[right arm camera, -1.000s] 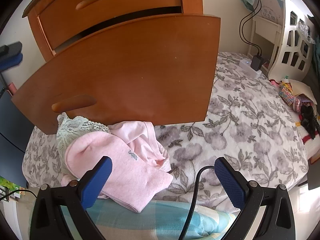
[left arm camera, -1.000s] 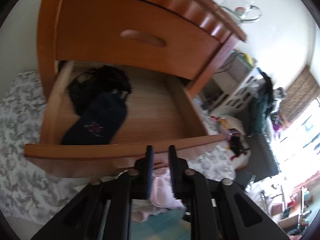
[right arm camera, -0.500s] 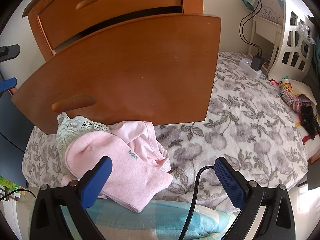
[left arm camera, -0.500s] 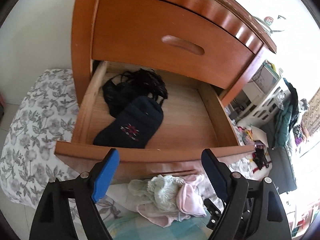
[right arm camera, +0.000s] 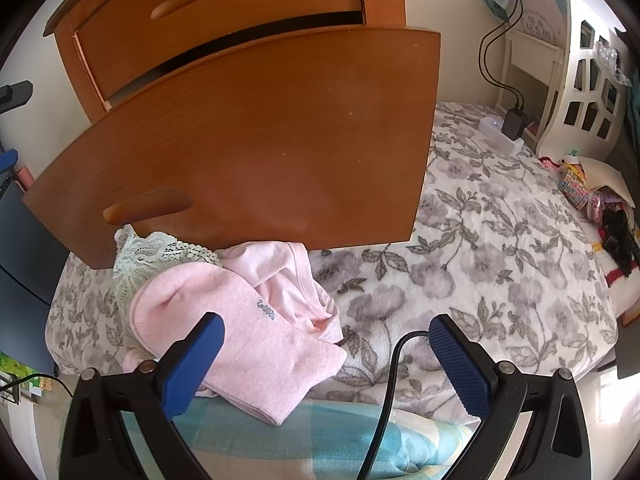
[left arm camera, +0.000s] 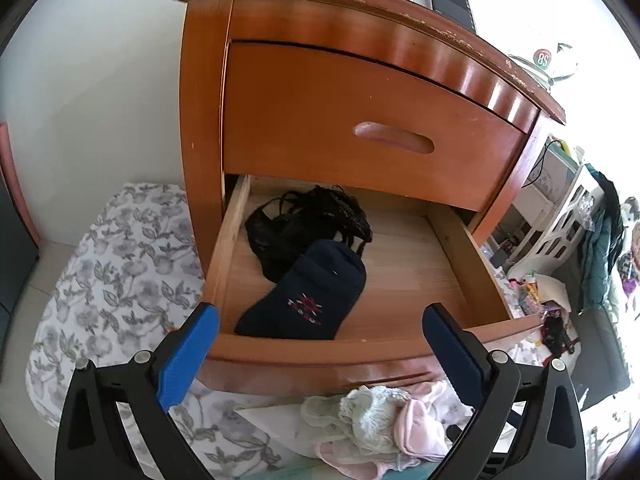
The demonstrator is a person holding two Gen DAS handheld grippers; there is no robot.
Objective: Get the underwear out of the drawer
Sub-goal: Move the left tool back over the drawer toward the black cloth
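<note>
The lower drawer (left arm camera: 320, 350) of a wooden nightstand stands pulled out. Inside it lie a black lacy piece of underwear (left arm camera: 304, 224) and, partly over it, a navy sock (left arm camera: 312, 304). My left gripper (left arm camera: 320, 312) hovers in front of the drawer's front edge; its jaws are opening and nothing is between them. Below the drawer front (right arm camera: 260, 140) lies a pile on the bedding: mint lace underwear (right arm camera: 156, 252), pink underwear (right arm camera: 280, 268) and a pink sock (right arm camera: 240, 320). My right gripper (right arm camera: 325, 322) stands open over that pile and holds nothing.
The upper drawer (left arm camera: 360, 128) is closed. A floral blanket (right arm camera: 480, 240) covers the floor around the nightstand. A black cable (right arm camera: 388, 380) runs between the right fingers. A power strip (right arm camera: 500, 132) and a white rack (right arm camera: 580, 80) stand at the right.
The left jaws went from nearly shut to wide apart, and the left view swung up from the pink clothes to the open drawer. The right view is unchanged.
</note>
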